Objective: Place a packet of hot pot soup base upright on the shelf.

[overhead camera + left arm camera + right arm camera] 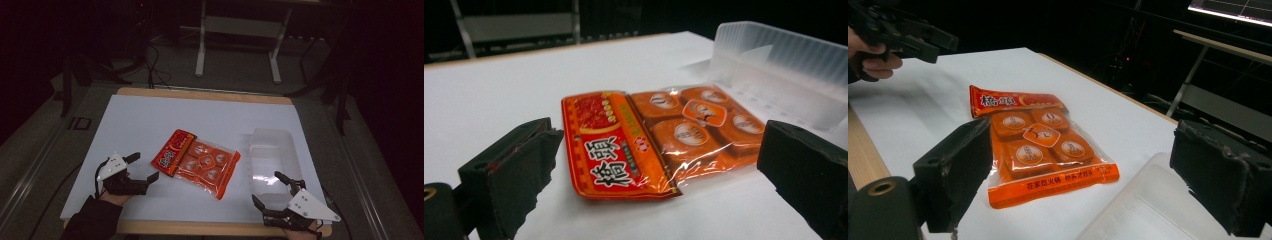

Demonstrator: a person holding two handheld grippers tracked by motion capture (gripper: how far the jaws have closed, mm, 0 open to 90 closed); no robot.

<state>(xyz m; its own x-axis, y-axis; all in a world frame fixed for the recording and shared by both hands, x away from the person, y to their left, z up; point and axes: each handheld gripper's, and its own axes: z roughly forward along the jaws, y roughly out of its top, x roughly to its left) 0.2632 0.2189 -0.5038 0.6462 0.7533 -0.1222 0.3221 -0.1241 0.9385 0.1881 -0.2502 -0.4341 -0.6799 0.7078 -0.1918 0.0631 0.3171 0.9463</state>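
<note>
An orange snack packet [196, 162] is seen lying flat on a white sheet [150, 120] that covers the wooden table [200, 94], near the middle of the sheet. The packet is made of a printed red-orange header strip at one end and a clear window through which several round-labelled orange pieces are visible. A clear plastic tray [272, 157] is placed just beside the packet, on the side away from the header strip, with its open side up; from the high view the two cannot be told to touch. The left gripper [143, 167] is held near the packet's header end, apart from it, its jaws spread wide and nothing between them; in the left gripper view the packet [659, 140] is framed between the two black jaws, with the tray [784, 70] behind it. The right gripper [267, 189] is held at the near end of the tray, beyond the packet's far end, its jaws likewise spread wide and empty; in the right gripper view the packet [1040, 145] lies ahead between the jaws, the tray [1148, 210] at lower right, and the left gripper [950, 45] beyond the packet's header.
</note>
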